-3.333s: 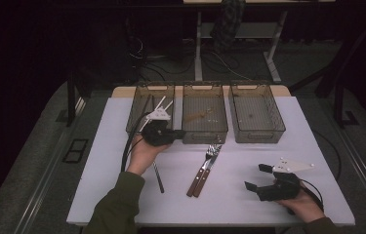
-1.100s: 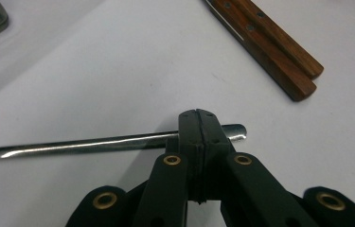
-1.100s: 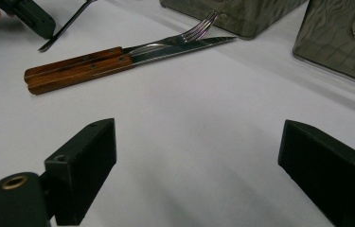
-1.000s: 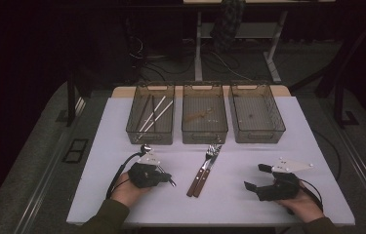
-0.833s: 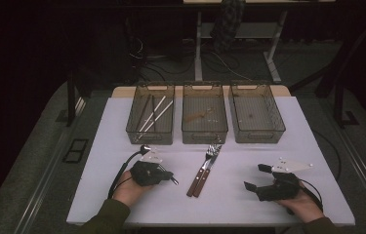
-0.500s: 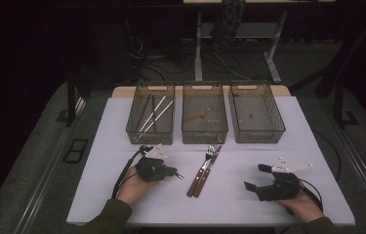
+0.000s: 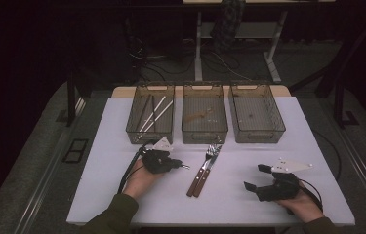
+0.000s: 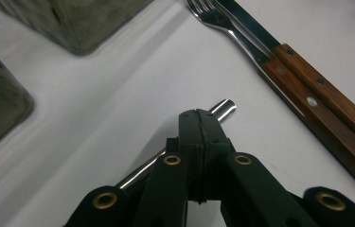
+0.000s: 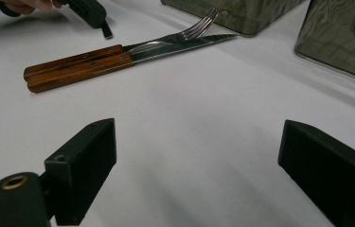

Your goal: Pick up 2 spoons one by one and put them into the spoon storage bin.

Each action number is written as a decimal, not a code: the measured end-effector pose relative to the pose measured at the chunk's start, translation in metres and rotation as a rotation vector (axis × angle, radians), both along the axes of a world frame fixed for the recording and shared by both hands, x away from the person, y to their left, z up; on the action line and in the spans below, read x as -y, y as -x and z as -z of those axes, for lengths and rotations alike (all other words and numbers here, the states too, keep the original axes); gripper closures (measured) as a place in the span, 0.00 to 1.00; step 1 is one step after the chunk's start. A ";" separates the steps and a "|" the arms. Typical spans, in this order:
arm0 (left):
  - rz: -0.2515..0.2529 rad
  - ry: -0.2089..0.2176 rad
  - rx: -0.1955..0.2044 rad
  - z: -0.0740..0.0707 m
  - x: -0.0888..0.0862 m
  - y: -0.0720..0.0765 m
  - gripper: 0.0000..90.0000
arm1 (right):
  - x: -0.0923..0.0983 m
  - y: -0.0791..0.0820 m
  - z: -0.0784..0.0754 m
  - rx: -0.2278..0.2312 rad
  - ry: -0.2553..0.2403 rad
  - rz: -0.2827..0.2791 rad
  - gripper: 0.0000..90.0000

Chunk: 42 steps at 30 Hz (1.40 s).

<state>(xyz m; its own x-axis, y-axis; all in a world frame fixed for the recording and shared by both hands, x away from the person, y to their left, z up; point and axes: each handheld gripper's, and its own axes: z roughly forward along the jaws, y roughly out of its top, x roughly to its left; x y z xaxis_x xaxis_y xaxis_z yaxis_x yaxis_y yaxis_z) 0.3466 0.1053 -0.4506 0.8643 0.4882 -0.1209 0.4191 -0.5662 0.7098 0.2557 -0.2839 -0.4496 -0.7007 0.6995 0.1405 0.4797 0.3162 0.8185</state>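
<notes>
Your left gripper [image 7: 183, 166] sits low over the table [image 7: 122, 195], in front of the left bin [image 7: 151, 119], pointing toward the cutlery at the table's middle. Its jaws are closed on a thin metal rod [image 8: 222, 109]: in the left gripper view the two black jaws meet with no gap, and the rod's shiny end pokes out just past their tips, with more of it running back under the left jaw. The rod lies nearly level, close above the white surface; whether it touches the table cannot be told.

Just right of the rod's tip lie a fork [image 7: 209, 158] and a knife [image 7: 205, 170], side by side and touching, wooden handles toward you, heads toward the middle bin [image 7: 205, 117]. The rod is near them but apart.

The left bin holds several pale, stick-like pieces [image 7: 157, 113] lying lengthwise. The middle bin holds a small brownish item, too small to identify.

Your right gripper [image 7: 254, 178] rests at the table's near right, well apart from the cutlery. Its jaws stand wide open, nothing between them.
</notes>
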 end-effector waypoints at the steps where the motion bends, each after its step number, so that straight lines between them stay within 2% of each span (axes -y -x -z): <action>1: -0.004 0.003 0.001 0.000 0.001 -0.002 0.99 | 0.000 0.000 0.000 0.000 0.000 0.000 0.13; 10: -0.037 0.020 -0.003 0.002 0.009 -0.016 0.99 | 0.000 0.000 0.000 -0.002 0.002 -0.002 0.13; 15: -0.033 0.028 -0.010 0.001 0.007 -0.016 0.99 | 0.001 0.000 0.000 -0.002 0.000 -0.002 0.13; 18: -0.036 0.063 -0.014 -0.006 0.001 -0.013 0.99 | 0.001 0.000 0.000 -0.001 0.000 -0.003 0.13; 22: -0.060 0.081 0.004 -0.018 -0.014 -0.008 0.91 | 0.000 0.001 0.000 0.000 0.000 -0.004 0.13; 25: -0.087 0.070 0.022 -0.024 -0.031 -0.004 0.87 | 0.000 0.001 0.000 -0.002 0.003 -0.006 0.13; 32: -0.196 0.047 0.060 -0.032 -0.075 -0.002 0.78 | 0.000 0.000 0.000 -0.003 0.002 -0.002 0.13; 37: -0.262 0.024 0.034 -0.028 -0.098 -0.007 0.70 | 0.000 0.000 0.001 -0.006 0.003 -0.003 0.13; 42: -0.304 0.031 0.028 -0.024 -0.106 -0.011 0.64 | 0.000 0.000 0.001 -0.004 0.006 -0.004 0.13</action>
<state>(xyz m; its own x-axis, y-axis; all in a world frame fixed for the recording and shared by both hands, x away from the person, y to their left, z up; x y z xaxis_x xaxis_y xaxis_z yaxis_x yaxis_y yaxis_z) 0.3575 0.2118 -0.4266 0.6826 0.7211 -0.1183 0.5460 -0.3957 0.7385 0.2556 -0.2837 -0.4505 -0.7032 0.6972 0.1394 0.4818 0.3231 0.8145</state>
